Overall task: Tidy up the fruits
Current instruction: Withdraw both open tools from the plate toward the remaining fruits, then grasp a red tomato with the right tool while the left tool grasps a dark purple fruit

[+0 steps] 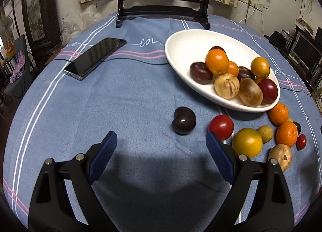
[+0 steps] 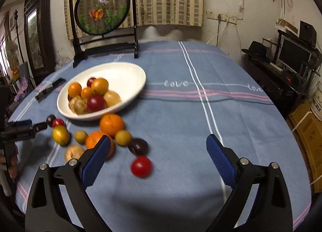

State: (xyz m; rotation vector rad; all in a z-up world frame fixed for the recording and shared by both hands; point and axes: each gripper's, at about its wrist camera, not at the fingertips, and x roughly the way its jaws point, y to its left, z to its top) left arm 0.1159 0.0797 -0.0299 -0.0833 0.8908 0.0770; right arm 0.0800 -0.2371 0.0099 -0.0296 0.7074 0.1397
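A white oval bowl (image 1: 181,50) (image 2: 124,70) on the blue tablecloth holds several fruits: oranges, dark plums, tan ones. My left gripper (image 1: 161,141) is open with nothing between its fingers; a dark plum (image 1: 184,120) lies on the cloth just ahead of it, and a red tomato (image 1: 221,126) sits by its right fingertip. More loose fruits (image 1: 247,142) lie to the right of the bowl's near end. My right gripper (image 2: 159,145) is open and empty; a small red tomato (image 2: 141,166) and a dark plum (image 2: 138,146) lie just ahead between its fingers.
A black phone (image 1: 94,57) with a cable lies left of the bowl. A round framed screen on a dark stand (image 2: 102,16) stands at the table's far edge. The other gripper (image 2: 22,129), held by a hand, shows at the left of the right wrist view.
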